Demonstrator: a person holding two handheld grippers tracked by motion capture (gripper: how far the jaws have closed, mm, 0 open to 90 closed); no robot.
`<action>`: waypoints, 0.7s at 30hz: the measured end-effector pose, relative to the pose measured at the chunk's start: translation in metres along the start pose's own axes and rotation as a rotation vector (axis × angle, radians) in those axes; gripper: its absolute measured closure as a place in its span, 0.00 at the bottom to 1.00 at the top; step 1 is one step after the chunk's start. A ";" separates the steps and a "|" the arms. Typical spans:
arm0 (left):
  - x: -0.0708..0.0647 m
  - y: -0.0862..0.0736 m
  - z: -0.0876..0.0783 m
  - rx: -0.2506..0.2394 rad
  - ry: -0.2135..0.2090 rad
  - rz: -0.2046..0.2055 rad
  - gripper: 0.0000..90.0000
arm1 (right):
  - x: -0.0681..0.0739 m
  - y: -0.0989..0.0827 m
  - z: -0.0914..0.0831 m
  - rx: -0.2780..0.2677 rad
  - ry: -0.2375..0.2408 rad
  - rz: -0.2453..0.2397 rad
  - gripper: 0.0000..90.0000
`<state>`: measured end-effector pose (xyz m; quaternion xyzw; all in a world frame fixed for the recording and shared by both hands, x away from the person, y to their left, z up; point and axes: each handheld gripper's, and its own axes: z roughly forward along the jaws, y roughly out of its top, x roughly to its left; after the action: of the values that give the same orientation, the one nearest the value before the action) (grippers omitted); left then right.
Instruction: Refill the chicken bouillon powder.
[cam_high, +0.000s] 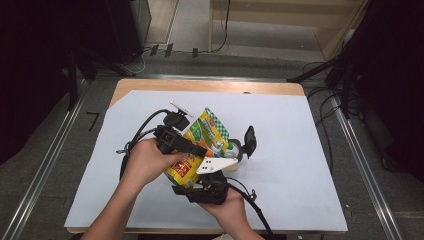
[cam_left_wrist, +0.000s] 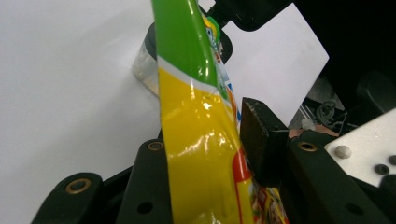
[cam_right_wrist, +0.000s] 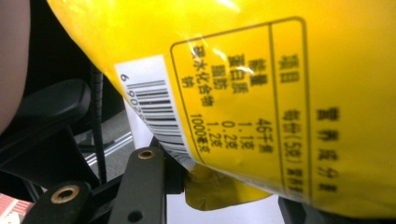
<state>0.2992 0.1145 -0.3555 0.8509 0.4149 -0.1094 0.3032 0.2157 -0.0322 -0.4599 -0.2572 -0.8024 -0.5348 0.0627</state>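
We steady the glossy yellow-and-green foil pouch (cam_high: 200, 145) between both: left hand-held gripper (cam_left_wrist: 210, 154) loosely part-open around it, right hand-held gripper (cam_right_wrist: 219, 186) clamping its bottom edge; regrip squarely.

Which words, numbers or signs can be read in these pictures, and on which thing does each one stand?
All stand on the yellow pouch, in the right gripper view:
"营养成分表", heading of the table
"项目" and "每份(5克)", column heads
"能量", "蛋白质", "脂肪", "碳水化合物", "钠", rows
"46千焦", "1.1克", "0.2克", "1.2克", "1000毫克", values
"6 902", start of the barcode number; the rest is hidden
The front print in the high view is too small to read.
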 end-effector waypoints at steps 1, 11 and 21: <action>-0.001 0.000 0.001 0.004 0.009 0.010 0.79 | 0.001 0.000 0.001 0.004 -0.005 -0.006 0.71; -0.001 0.001 0.003 0.017 0.035 0.022 0.91 | 0.006 0.000 0.007 0.089 -0.056 -0.076 0.67; 0.002 0.002 0.003 0.025 0.038 0.000 0.95 | 0.017 0.000 0.013 0.151 -0.147 -0.175 0.61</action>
<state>0.3021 0.1132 -0.3580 0.8566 0.4190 -0.0981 0.2846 0.2035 -0.0149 -0.4588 -0.2195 -0.8621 -0.4561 -0.0239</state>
